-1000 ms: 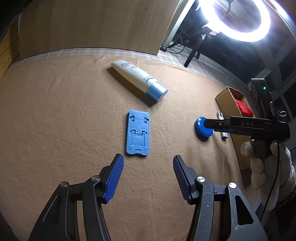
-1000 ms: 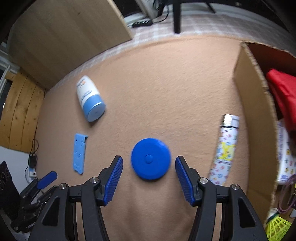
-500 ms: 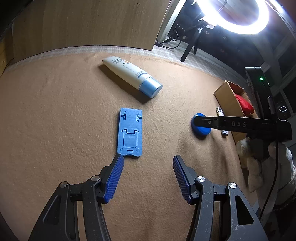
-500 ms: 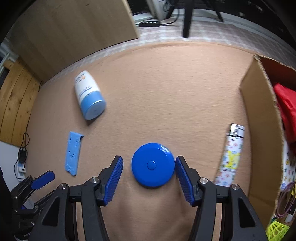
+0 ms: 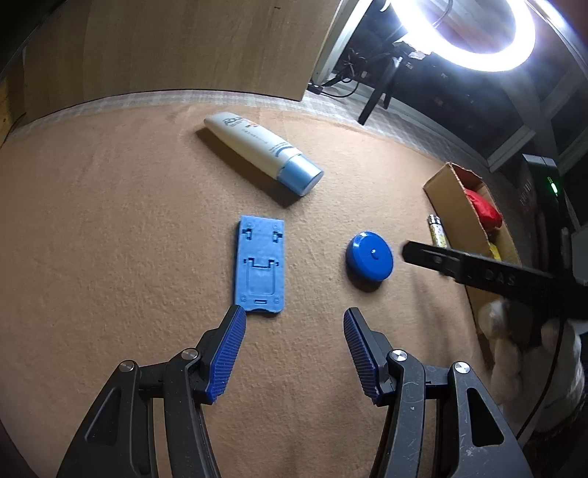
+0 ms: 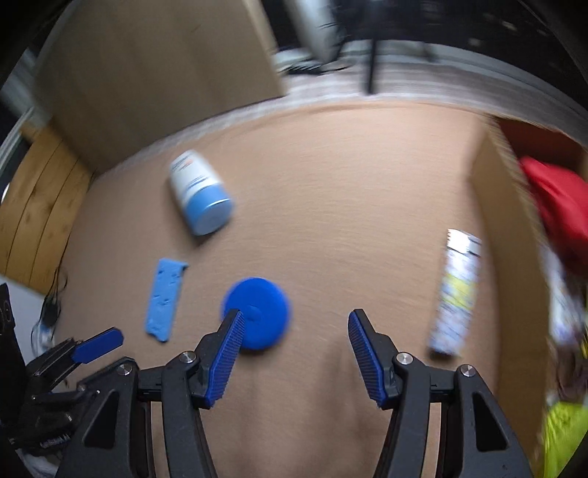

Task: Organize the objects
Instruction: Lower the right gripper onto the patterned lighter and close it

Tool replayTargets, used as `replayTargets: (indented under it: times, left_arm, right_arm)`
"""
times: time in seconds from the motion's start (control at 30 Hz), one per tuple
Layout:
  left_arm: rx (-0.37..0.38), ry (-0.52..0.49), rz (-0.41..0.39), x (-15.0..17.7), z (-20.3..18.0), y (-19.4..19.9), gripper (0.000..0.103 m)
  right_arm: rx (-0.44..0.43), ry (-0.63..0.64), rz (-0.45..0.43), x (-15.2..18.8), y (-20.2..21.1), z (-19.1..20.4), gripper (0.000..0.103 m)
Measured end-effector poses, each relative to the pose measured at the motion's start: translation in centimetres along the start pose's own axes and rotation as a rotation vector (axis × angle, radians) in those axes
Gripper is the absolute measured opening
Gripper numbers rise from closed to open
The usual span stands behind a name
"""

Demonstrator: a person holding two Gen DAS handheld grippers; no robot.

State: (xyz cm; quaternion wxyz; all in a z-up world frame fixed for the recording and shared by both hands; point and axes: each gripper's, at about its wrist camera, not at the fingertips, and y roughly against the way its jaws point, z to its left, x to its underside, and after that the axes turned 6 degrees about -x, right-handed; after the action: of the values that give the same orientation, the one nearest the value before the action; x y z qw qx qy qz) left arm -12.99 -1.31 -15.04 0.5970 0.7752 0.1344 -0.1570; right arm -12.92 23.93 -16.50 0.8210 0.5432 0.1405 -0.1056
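Observation:
On the tan felt mat lie a flat light-blue plastic stand (image 5: pixel 260 265) (image 6: pixel 164 298), a round dark-blue disc (image 5: pixel 369 256) (image 6: pixel 257 312) and a white tube with a blue cap (image 5: pixel 262 154) (image 6: pixel 200 191). My left gripper (image 5: pixel 292 323) is open, just short of the stand's near end, nothing between its fingers. My right gripper (image 6: pixel 294 323) is open too; the disc sits beyond and beside its left fingertip, mostly outside the gap. The right wrist view is blurred. In the left wrist view the right gripper's black finger (image 5: pixel 433 259) reaches in to the right of the disc.
A patterned lighter (image 5: pixel 436 235) (image 6: pixel 459 290) lies beside an open cardboard box (image 5: pixel 455 209) (image 6: pixel 503 220) holding something red (image 6: pixel 558 206). A wooden board (image 5: pixel 176 47) stands at the mat's far edge, under a bright ring light (image 5: pixel 466 33). A gloved hand (image 5: pixel 514 353) holds the right gripper.
The right gripper has shifted to the right, so the disc that sat between its fingers now lies off by the left fingertip. The left gripper has barely moved; the stand stays just ahead of it.

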Motion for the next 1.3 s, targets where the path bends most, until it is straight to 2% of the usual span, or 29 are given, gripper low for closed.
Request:
replayTargets:
  times: [0.13,0.23,0.4,0.53,0.7,0.9,0.97,1.07,1.3]
  left_arm:
    - [0.025,-0.029,0.002,-0.5,-1.0,-0.5,0.059]
    - [0.042,-0.070,0.014,-1.0,-2.4,-1.5,0.059]
    - [0.070,-0.147,0.020,-1.6,-5.3,-2.8,0.059]
    - [0.098,-0.187,0.031,-1.8,-7.1,-3.8,0.059]
    - [0.111,-0.214,0.035,-2.3,-8.2,-4.7,0.059]
    - [0.128,-0.213,0.040,-2.9,-8.3,-5.5,0.059]
    - [0.133,-0.212,0.040,-3.0,-8.2,-5.6,0.059]
    - [0.144,-0.209,0.034,-3.0,-7.8,-5.4,0.059]
    - [0.182,-0.221,0.025,-2.9,-7.8,-4.8,0.059]
  right_arm:
    - [0.108,-0.076,-0.074,2.1,1.4,-2.1,0.055]
    - [0.137,-0.154,-0.113,2.9,1.9,-3.4,0.055]
    - [0.164,-0.197,-0.148,3.5,2.6,-4.1,0.047]
    - [0.191,-0.219,-0.171,3.2,2.6,-3.9,0.047]
    - [0.231,-0.252,-0.171,2.0,1.6,-4.2,0.040]
    - [0.308,-0.221,-0.178,0.2,0.4,-3.6,0.040]
    - [0.306,-0.209,-0.170,-0.2,0.2,-3.6,0.040]
    - [0.195,-0.259,-0.162,0.3,1.0,-4.0,0.033]
    - [0.256,-0.324,-0.202,3.0,2.4,-3.2,0.034]
